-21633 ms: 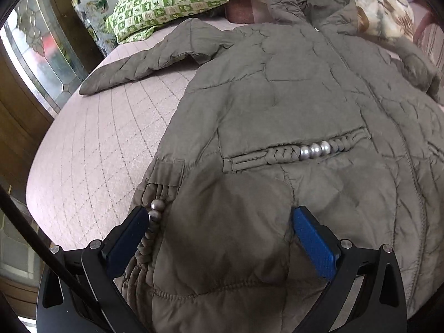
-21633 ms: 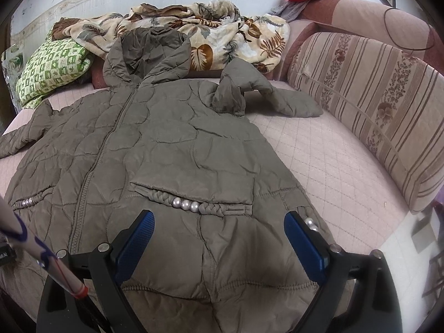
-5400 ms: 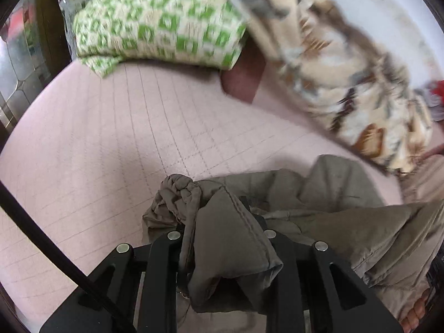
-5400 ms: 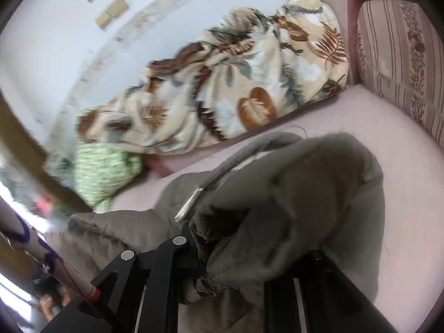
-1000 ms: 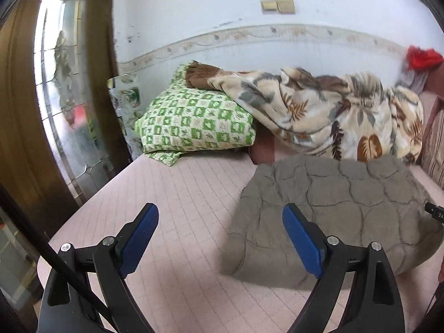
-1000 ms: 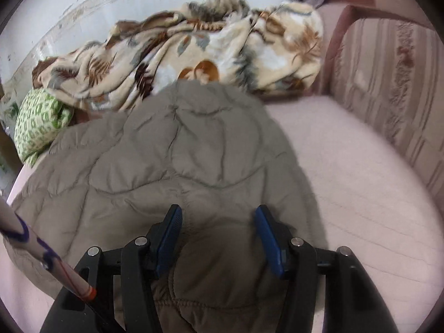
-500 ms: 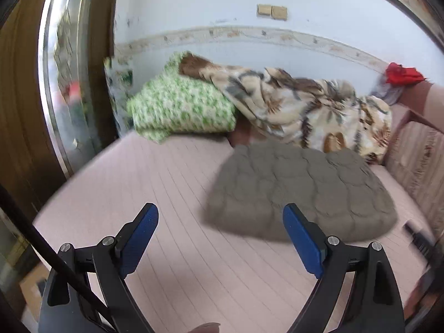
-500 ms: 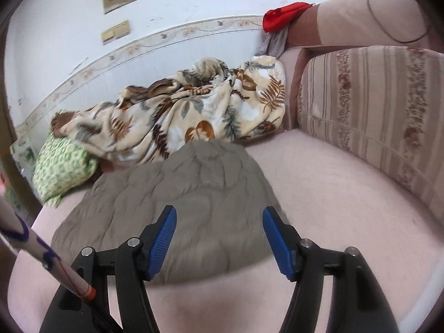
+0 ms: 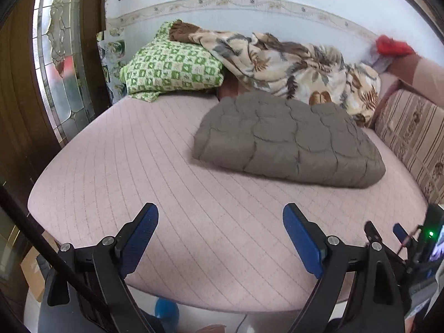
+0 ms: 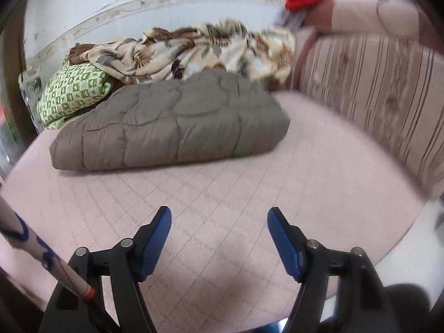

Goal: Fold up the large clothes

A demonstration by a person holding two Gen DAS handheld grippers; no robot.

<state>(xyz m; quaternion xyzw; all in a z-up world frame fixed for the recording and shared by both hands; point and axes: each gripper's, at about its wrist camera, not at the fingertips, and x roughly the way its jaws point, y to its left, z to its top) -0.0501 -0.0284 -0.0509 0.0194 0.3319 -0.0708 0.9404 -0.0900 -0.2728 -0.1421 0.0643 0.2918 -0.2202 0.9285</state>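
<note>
Both claws are held empty over the pink bed (image 9: pixel 144 166): left claw (image 9: pixel 220 234) spread wide, right claw (image 10: pixel 219 234) opening. The folded jacket (image 9: pixel 288 141) lies well ahead, beside the floral blanket (image 9: pixel 291 61).

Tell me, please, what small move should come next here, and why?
Probably just draw both grippers clear and stop. The coat lies as one closed, folded bundle on the bed, with no sleeve or hood sticking out. The left gripper is open and empty; the right gripper is opening with nothing between its jaws.
</note>
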